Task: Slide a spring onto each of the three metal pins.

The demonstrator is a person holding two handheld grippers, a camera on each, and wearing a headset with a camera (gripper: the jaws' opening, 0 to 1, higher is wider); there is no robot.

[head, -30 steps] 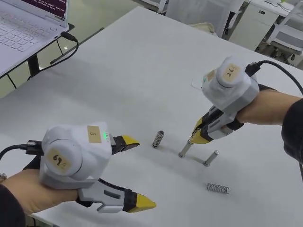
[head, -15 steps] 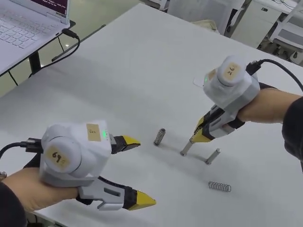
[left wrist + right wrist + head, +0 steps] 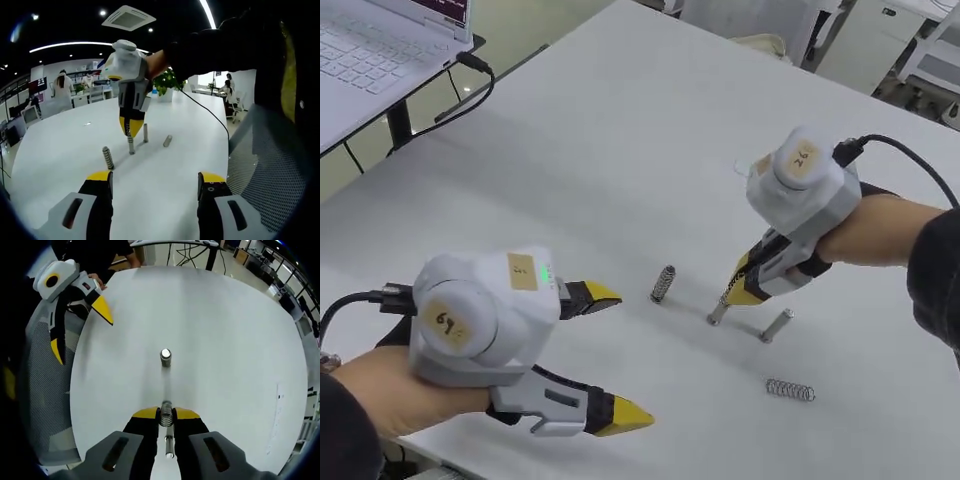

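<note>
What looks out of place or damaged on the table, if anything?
Nothing looks damaged. One loose spring lies on its side on the table, apart from the bare pin. The right claw grips a second spring over the middle pin.

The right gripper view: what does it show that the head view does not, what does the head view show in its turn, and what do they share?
Right gripper view: the held spring seen end-on, pinched between the yellow tips of the right gripper, and the round top face of the pin already wearing a spring.
Head view: a loose spring lying on the table, a bare pin and a laptop.
Both: the open left gripper, the sprung pin and the table.
</note>
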